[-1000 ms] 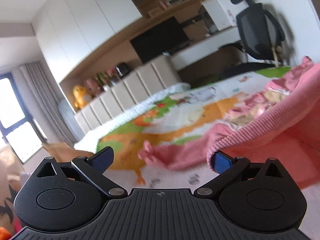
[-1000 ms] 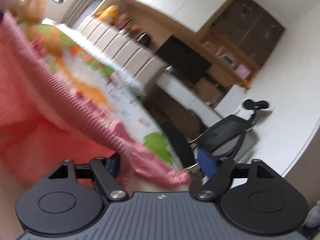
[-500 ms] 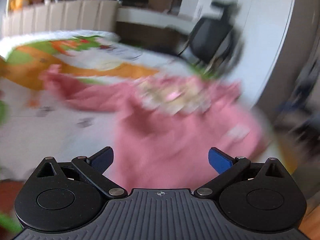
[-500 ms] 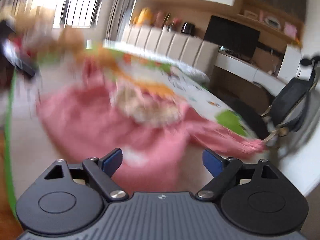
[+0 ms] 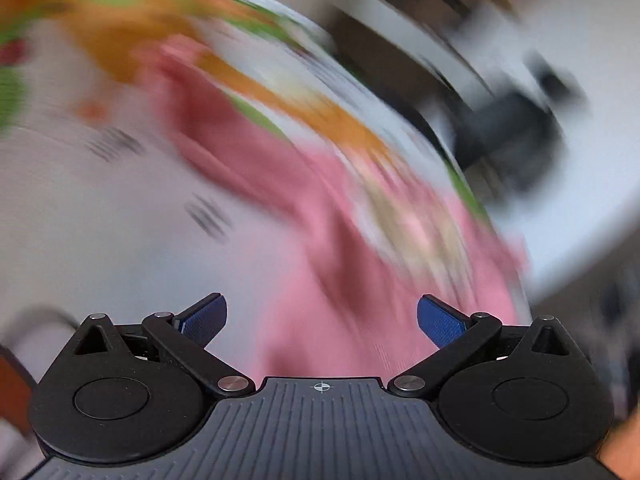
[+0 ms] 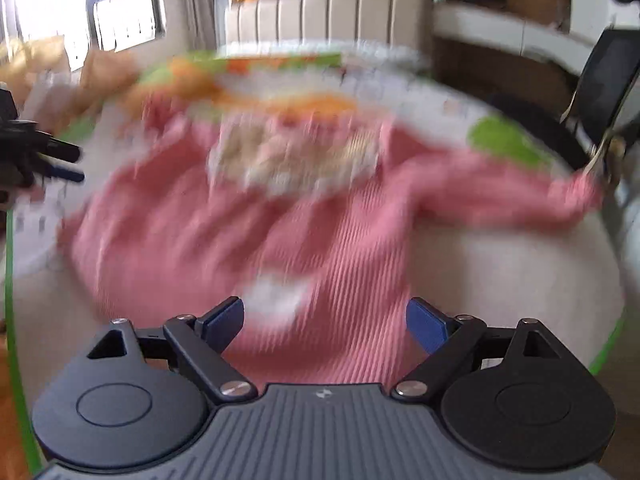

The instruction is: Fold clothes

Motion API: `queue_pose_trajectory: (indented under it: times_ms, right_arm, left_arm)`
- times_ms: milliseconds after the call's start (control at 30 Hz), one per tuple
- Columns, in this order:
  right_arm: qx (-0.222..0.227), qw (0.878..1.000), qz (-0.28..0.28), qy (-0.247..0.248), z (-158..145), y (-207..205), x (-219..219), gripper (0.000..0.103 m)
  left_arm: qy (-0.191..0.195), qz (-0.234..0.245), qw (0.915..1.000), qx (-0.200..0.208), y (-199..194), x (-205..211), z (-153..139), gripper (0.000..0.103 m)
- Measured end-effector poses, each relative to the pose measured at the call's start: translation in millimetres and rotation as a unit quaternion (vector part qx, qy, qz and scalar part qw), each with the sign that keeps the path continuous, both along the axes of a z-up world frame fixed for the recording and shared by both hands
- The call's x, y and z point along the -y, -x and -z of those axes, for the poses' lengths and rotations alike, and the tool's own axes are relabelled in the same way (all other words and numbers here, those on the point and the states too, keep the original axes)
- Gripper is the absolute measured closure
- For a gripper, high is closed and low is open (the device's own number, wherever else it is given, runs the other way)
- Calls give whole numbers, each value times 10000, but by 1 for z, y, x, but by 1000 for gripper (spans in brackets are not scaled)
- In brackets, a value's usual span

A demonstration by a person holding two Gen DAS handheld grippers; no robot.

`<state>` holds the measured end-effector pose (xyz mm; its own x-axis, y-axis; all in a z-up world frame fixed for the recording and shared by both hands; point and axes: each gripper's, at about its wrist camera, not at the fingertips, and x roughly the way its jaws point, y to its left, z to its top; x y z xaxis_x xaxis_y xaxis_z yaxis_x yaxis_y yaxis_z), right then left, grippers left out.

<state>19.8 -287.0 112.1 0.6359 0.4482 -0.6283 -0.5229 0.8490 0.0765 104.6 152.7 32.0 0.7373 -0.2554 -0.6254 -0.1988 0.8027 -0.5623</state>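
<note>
A pink ribbed sweater (image 6: 304, 216) with a pale patterned yoke lies spread on a bed with a white, orange and green cover (image 6: 520, 248). One sleeve reaches to the right edge. My right gripper (image 6: 324, 320) is open and empty above the sweater's near hem. In the blurred left wrist view the same sweater (image 5: 340, 280) lies below my left gripper (image 5: 320, 316), which is open and empty. The left gripper also shows at the far left of the right wrist view (image 6: 44, 160).
A padded beige headboard (image 6: 328, 12) stands behind the bed. A black office chair (image 6: 608, 80) and a white desk (image 6: 520, 36) are at the right. A window (image 6: 80, 8) is at the left. The bed edge runs along the right.
Both grippers let go of the sweater's hem, which dropped flat onto the bed. Both cameras swung down toward it and the left is still moving fast.
</note>
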Motion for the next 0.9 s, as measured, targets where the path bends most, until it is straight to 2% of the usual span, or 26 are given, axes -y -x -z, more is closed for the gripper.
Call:
queue_pose_trajectory:
  times_ms: [33,133,200,233,267,300,333,433,500,533,600,667,733,800,900]
  right_arm:
    - [139,9998,37,-152,-8,-13,-5,12]
    - [442,9975,102,-541,-22,-52,-25,9]
    - [415,9968,99,-673,-19,-72,-40,9]
    - [326,9966,104,-755,-14,-80,-45,9]
    - [222,9961,109,-842,-9,-89,-51,9]
    - [118,9955,114,-929,-3,-97,-56,9]
    - [31,9949,113,-1000,3,-100,-57,9]
    - [-129,9939,120,-1089,21,-100,-55,9]
    - [-138,9941,199,-1055,28,-99,-49,9]
    - [-124,9940,259,-1052,29,-99,-44,9]
    - [-61,9936,418,-1047,29,-99,-32,9]
    - [69,9926,616,-1048,26,-101,-18,9]
    - [182,9908,792,-1082,22,-104,-8,9]
    - [257,9885,916,-1175,18,-106,0,9]
    - [342,9859,1001,-1293,14,-108,5,9]
  left_arm:
    - [182,-469,9987,14,-15,-15,-1,0]
    - [-240,-1308,9910,145,-61,-30,4,0]
    - [-954,-1537,9832,223,-85,-26,8,3]
    - [-1328,-1571,9784,225,-96,-21,11,7]
    - [-1699,-1588,9723,218,-107,-16,15,29]
    - [-1862,-1583,9696,145,-113,-14,19,44]
    - [-1851,-1540,9706,3,-121,-13,25,53]
    - [-1634,-1469,9753,-222,-131,-17,40,53]
    - [-1831,-1398,9728,-252,-134,-14,44,77]
    - [-1892,-1384,9718,-238,-133,-13,42,96]
    - [-1904,-1391,9717,-129,-129,-11,33,96]
    - [-1819,-1283,9747,228,-118,-4,13,96]
    - [-1668,-944,9791,681,-112,16,-13,96]
    - [-1530,-550,9800,1149,-107,38,-39,97]
    - [-1458,208,9726,1796,-110,86,-64,96]
